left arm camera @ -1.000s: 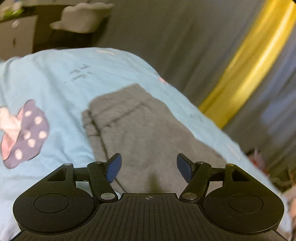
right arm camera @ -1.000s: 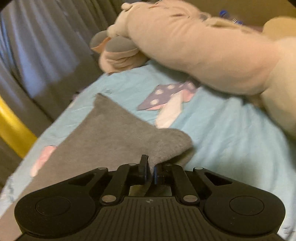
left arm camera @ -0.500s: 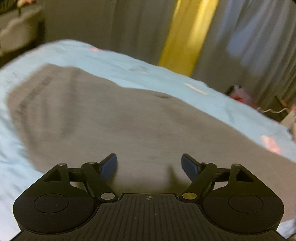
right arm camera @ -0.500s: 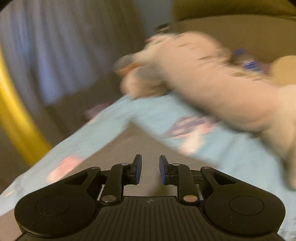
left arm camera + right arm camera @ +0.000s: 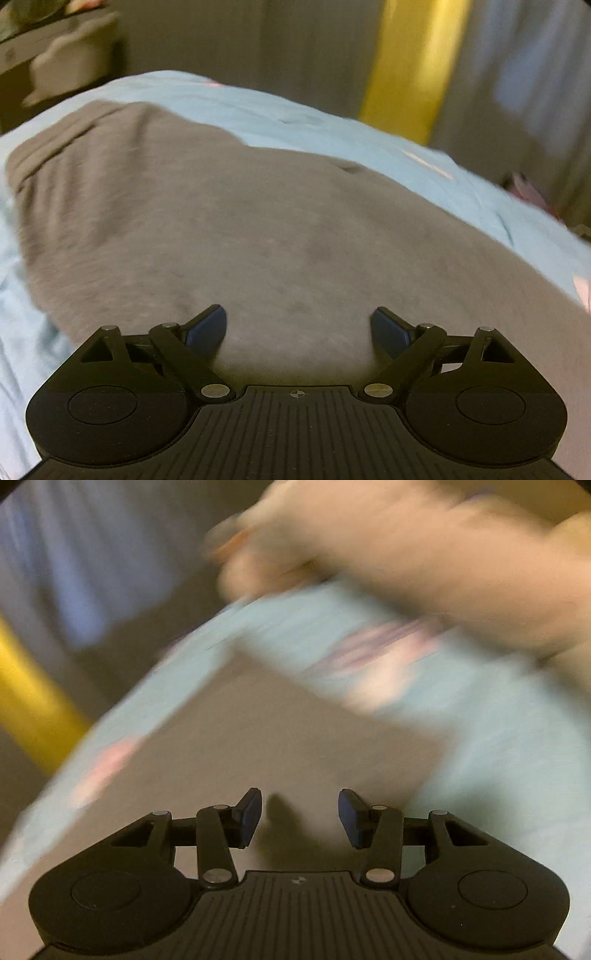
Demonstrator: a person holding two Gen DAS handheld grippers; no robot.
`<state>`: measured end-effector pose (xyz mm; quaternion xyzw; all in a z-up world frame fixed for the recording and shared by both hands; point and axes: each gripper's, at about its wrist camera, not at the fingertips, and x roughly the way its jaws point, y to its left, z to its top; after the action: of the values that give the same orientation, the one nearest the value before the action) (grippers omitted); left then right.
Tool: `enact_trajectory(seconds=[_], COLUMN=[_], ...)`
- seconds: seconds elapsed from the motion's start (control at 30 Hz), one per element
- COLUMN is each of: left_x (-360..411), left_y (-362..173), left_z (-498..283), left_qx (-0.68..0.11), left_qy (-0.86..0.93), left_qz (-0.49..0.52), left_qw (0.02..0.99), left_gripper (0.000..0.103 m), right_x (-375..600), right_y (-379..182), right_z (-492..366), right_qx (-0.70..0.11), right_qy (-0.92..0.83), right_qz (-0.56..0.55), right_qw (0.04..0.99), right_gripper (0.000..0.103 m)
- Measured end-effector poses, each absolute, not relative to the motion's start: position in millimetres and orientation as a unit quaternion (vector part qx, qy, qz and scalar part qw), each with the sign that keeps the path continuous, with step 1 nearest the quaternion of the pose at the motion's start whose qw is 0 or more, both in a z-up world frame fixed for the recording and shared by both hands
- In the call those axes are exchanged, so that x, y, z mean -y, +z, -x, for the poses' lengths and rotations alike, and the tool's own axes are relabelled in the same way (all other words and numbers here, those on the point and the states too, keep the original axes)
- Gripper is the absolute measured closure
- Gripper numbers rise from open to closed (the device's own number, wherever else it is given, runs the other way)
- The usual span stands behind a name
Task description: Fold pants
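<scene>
Grey pants (image 5: 236,229) lie flat on a light blue bed sheet (image 5: 332,129), waistband toward the far left in the left wrist view. My left gripper (image 5: 297,328) is open and empty just above the grey fabric. In the blurred right wrist view the pants (image 5: 288,738) lie flat with one corner pointing away. My right gripper (image 5: 300,814) is open and empty over that fabric.
A large beige plush toy (image 5: 424,554) lies at the far side of the bed, with a mushroom print (image 5: 376,653) on the sheet near it. Grey curtains and a yellow strip (image 5: 410,62) hang beyond the bed edge. A cabinet (image 5: 22,55) stands far left.
My right gripper has opened and let go of the folded pants corner, which now lies flat. My left gripper stayed open and swung over the pants.
</scene>
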<state>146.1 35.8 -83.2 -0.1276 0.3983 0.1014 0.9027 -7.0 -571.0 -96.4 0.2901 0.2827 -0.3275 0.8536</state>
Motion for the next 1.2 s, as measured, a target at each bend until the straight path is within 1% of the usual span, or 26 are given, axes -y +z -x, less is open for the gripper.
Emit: enact_trajectory(seconds=[0.07, 0.1, 0.13, 0.2, 0.23, 0.3, 0.4, 0.47, 0.5, 0.53, 0.6, 0.67, 0.73, 0.87, 1.0, 1.2], left_x=[-38.5, -36.9, -33.4, -26.3, -24.3, -18.5, -13.9, -14.2, -15.4, -18.4, -30.1, -43.3, -59.8, -90.8, -102.7, -115.9], left_y=[-82.3, -82.4, -81.3, -79.9, -78.9, -73.5, -61.3, -58.3, -57.5, -57.3, -61.4, -67.6, -74.9, -86.4, -90.1, -88.4], left_z=[-144.7, -145.9, -144.4, -146.7, -145.6, -146.2, -145.1, -147.4, -149.1, -150.9, -156.3, -160.3, -166.5, -173.1, -177.3, -171.5], left_qx=[-0.394, -0.395, -0.395, -0.399, -0.4, -0.394, -0.37, -0.362, -0.358, -0.356, -0.351, -0.348, -0.353, -0.349, -0.33, -0.297], left_qy=[0.112, 0.112, 0.114, 0.117, 0.117, 0.111, 0.109, 0.117, 0.126, 0.137, 0.163, 0.183, 0.212, 0.268, 0.332, 0.417], left_qz=[0.131, 0.128, 0.122, 0.109, 0.103, 0.096, 0.081, 0.075, 0.075, 0.077, 0.09, 0.105, 0.122, 0.145, 0.095, 0.077], left_qw=[0.903, 0.903, 0.903, 0.903, 0.903, 0.907, 0.919, 0.922, 0.922, 0.921, 0.918, 0.913, 0.903, 0.886, 0.878, 0.856], left_gripper=[0.011, 0.011, 0.011, 0.011, 0.011, 0.011, 0.011, 0.01, 0.01, 0.01, 0.01, 0.01, 0.01, 0.01, 0.01, 0.011], right_x=[576.8, 576.2, 574.4, 573.4, 575.2, 577.7, 566.3, 556.8, 552.3, 548.7, 547.7, 553.5, 558.0, 560.1, 559.1, 551.8], right_y=[-96.2, -99.1, -103.5, -109.7, -112.4, -115.2, -105.3, -98.0, -96.4, -96.7, -103.0, -116.7, -119.7, -122.6, -122.3, -119.2], right_z=[26.1, 32.3, 35.6, 36.0, 35.7, 33.9, 36.8, 34.9, 30.5, 22.5, 6.5, -6.6, -3.0, -4.0, -8.0, -8.8], right_qx=[-0.261, -0.254, -0.251, -0.249, -0.245, -0.247, -0.23, -0.22, -0.226, -0.241, -0.282, -0.325, -0.309, -0.302, -0.307, -0.321], right_qy=[-0.29, -0.265, -0.24, -0.205, -0.198, -0.196, -0.175, -0.148, -0.138, -0.127, -0.106, -0.098, -0.088, -0.083, -0.082, -0.085], right_qz=[-0.326, -0.343, -0.352, -0.37, -0.385, -0.399, -0.382, -0.355, -0.342, -0.329, -0.325, -0.345, -0.363, -0.374, -0.366, -0.343], right_qw=[0.861, 0.865, 0.869, 0.871, 0.867, 0.861, 0.878, 0.897, 0.902, 0.904, 0.897, 0.875, 0.875, 0.873, 0.875, 0.879], right_gripper=[0.051, 0.043, 0.041, 0.041, 0.038, 0.037, 0.037, 0.031, 0.022, 0.018, 0.017, 0.016, 0.011, 0.01, 0.007, 0.005])
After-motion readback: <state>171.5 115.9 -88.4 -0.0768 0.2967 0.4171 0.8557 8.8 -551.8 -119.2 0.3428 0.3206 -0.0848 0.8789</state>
